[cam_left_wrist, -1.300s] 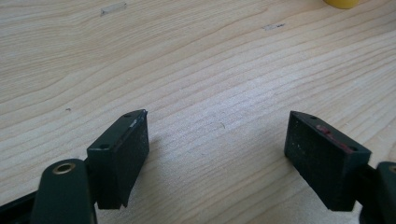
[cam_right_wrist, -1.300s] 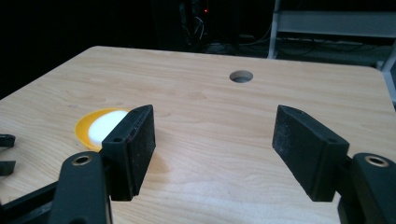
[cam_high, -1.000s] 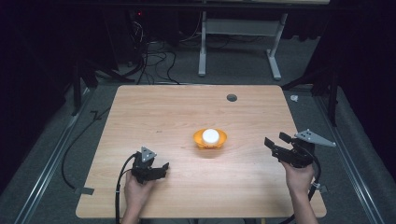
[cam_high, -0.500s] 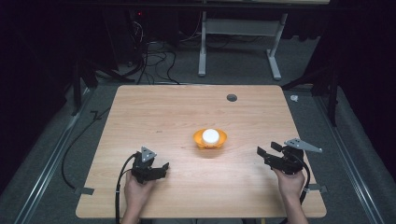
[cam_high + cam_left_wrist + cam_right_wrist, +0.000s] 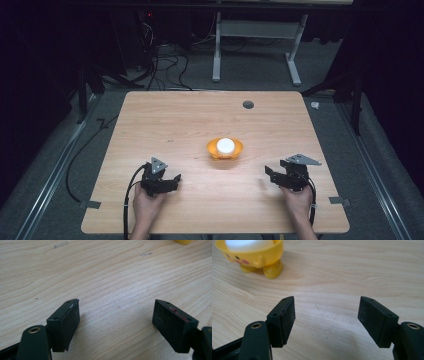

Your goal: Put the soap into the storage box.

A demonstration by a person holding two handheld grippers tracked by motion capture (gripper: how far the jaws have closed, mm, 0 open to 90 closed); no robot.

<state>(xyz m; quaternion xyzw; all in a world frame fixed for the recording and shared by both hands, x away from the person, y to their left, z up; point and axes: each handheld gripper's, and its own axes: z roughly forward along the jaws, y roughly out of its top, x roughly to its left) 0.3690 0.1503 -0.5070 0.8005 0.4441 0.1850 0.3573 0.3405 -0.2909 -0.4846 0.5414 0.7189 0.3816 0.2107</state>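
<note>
Nearest the person, at approx 7 o'clock on the table (image 5: 200, 120), left claw (image 5: 172, 181) sits low over the wood w/ a hand (image 5: 145, 205) behind it; jaws spread wide, nothing between them, bare wood grain showing in the gap in the left gripper view (image 5: 116, 315). At approx 5 o'clock, right claw (image 5: 270, 175) held by the other hand (image 5: 299, 200), grey plate on top; jaws also wide apart and empty, pointing toward 9 o'clock. Right gripper view (image 5: 325, 315): bare table between the jaws, yellow cup at top left, well apart from the pads. Farther out, near table centre, the yellow-orange egg cup (image 5: 225, 149) stands upright on small feet, cartoon face on its side, w/ a white egg (image 5: 226, 145) sitting in it. Both claws well apart from it. At approx 1 o'clock toward the far edge, a dark round hole (image 5: 248, 105). Beyond the table: grey floor (image 5: 260, 80), cables (image 5: 160, 60) and a white frame leg (image 5: 216, 50).
</note>
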